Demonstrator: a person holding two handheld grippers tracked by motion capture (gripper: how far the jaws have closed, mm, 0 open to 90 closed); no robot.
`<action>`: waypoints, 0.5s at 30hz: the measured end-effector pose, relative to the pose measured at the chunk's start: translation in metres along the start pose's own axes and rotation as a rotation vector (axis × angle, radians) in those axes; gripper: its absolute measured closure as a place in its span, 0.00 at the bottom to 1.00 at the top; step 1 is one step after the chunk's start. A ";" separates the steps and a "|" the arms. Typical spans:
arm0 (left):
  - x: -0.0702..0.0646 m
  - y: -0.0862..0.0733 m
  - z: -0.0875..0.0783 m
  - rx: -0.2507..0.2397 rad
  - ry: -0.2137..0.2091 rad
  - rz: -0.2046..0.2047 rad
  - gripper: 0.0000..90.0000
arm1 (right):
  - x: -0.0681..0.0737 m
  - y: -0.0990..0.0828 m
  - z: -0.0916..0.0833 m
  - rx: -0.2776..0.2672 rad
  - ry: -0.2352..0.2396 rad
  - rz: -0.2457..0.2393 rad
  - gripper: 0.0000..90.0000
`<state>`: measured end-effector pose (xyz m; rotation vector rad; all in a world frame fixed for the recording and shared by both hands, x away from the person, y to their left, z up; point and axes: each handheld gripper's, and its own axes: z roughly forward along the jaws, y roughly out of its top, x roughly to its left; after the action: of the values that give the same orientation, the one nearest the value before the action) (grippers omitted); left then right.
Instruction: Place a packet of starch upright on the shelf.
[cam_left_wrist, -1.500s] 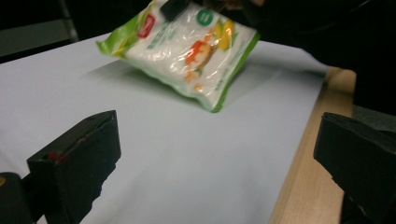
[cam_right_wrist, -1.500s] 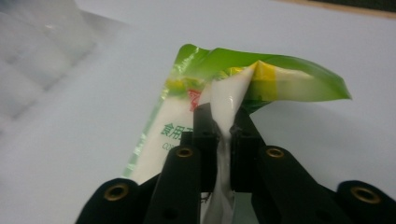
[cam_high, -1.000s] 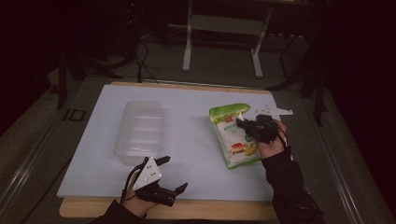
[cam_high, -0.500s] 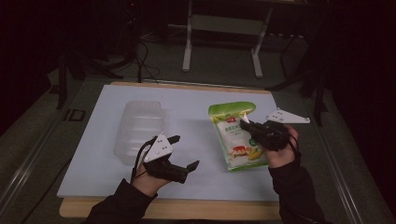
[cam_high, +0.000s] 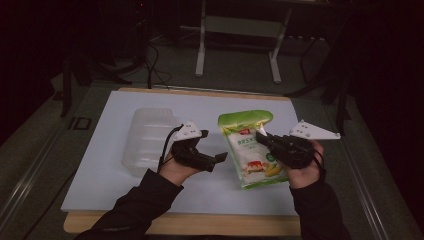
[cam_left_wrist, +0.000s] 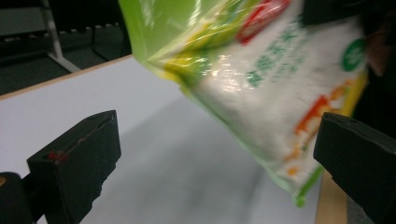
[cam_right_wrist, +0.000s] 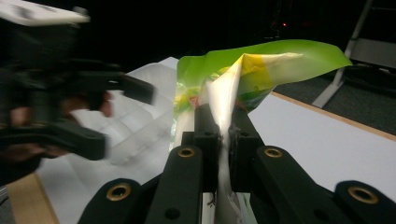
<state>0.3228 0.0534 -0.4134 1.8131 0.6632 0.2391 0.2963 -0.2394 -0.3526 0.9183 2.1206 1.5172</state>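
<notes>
Right hand-held gripper pinches snack bag edge; left hand-held gripper spread beside it. Advise: grip opposite edge squarely, avoid tearing.

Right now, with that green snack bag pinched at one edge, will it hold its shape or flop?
Probably flop: the green snack bag is thin film, its top curling above the right hand-held gripper. Its glossy surface suggests it may slip. It hangs tilted off the table, seemingly light.
</notes>
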 end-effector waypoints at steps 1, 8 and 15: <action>0.002 -0.001 0.004 0.005 0.005 0.005 0.01 | 0.002 0.001 -0.001 -0.003 0.003 -0.001 0.95; 0.011 0.002 0.016 -0.050 -0.073 0.007 0.01 | 0.009 0.003 -0.002 -0.010 0.031 -0.020 0.95; 0.011 0.007 0.021 -0.068 -0.124 -0.004 0.10 | 0.013 0.003 -0.004 -0.020 0.056 -0.027 0.95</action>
<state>0.3441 0.0415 -0.4158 1.7460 0.5650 0.1434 0.2852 -0.2328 -0.3471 0.8467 2.1440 1.5653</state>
